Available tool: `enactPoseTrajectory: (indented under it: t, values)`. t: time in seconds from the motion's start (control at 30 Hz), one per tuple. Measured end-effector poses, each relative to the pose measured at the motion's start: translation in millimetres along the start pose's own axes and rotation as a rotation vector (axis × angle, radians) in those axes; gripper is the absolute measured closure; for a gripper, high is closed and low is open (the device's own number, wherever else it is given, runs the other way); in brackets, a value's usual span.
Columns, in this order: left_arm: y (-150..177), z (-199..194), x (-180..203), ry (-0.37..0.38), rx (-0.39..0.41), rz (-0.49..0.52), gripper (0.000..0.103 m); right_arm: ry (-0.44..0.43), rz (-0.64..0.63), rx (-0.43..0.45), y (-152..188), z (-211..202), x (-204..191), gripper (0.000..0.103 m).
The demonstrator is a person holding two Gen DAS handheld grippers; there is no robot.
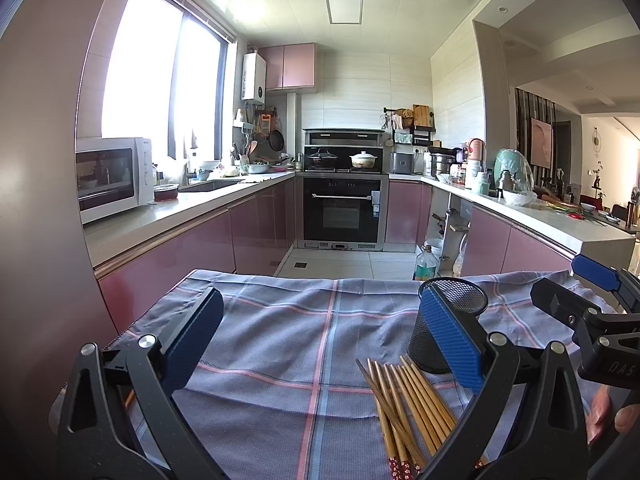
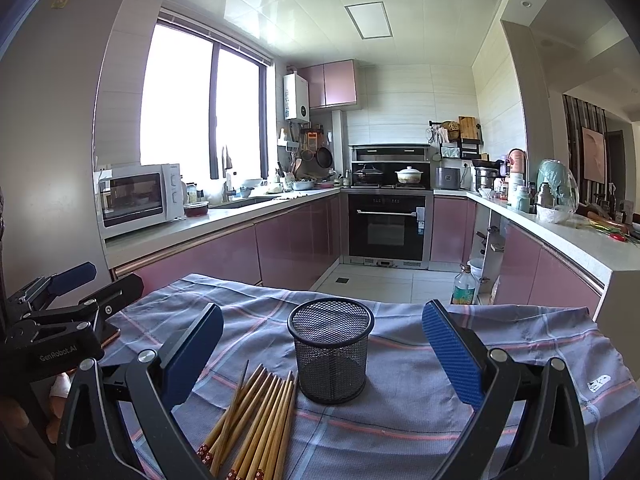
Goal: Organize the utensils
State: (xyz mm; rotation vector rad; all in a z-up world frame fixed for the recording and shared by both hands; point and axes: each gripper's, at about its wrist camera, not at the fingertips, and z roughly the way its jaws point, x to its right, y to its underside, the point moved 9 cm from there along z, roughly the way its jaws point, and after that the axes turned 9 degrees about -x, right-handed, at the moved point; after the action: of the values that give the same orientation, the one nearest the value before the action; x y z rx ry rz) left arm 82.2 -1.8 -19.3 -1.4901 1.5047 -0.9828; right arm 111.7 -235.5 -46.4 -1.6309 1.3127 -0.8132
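Observation:
A bundle of several wooden chopsticks point(image 1: 404, 412) with red patterned ends lies on the checked blue cloth point(image 1: 280, 340). An empty black mesh cup point(image 1: 450, 320) stands upright just behind them. My left gripper point(image 1: 320, 344) is open and empty above the cloth, its right finger in front of the cup. In the right wrist view the cup point(image 2: 331, 350) stands centred between my open, empty right gripper's point(image 2: 322, 356) fingers, and the chopsticks point(image 2: 256, 420) lie fanned at its lower left. Each gripper shows at the other view's edge.
The cloth-covered table point(image 2: 520, 360) ends at a tiled floor with a plastic bottle point(image 2: 464, 286) beyond. Pink kitchen cabinets, a microwave point(image 2: 140, 198) on the left counter, an oven point(image 2: 386, 226) at the back and a cluttered right counter surround it.

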Motion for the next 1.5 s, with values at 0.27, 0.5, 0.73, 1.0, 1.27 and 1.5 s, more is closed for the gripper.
enactPoseTrajectory:
  t: [0.27, 0.5, 0.73, 1.0, 1.27, 1.5]
  values:
    - [3.7, 6.1, 3.7, 0.004, -0.008, 0.001, 0.006, -0.003, 0.002, -0.002, -0.1, 0.6, -0.4, 0.007]
    - [5.1, 7.5, 5.4, 0.005, -0.011, 0.001, 0.006, -0.005, 0.004, -0.003, -0.4, -0.4, -0.4, 0.007]
    - [4.8, 7.8, 5.3, 0.005, -0.012, 0.001, 0.006, -0.006, 0.005, -0.002, -1.0, -0.7, -0.5, 0.007]
    - [5.5, 8.2, 5.8, 0.005, -0.014, 0.001, 0.006, -0.006, 0.005, -0.002, -0.6, -0.9, -0.2, 0.007]
    - [7.5, 10.5, 7.4, 0.010, -0.022, 0.001, 0.006, -0.008, 0.005, -0.010, 0.0, 0.5, -0.4, 0.007]
    - [7.4, 13.9, 7.0, 0.015, -0.032, 0.004, 0.006, -0.016, 0.006, -0.016, 1.4, 3.0, -0.6, 0.007]
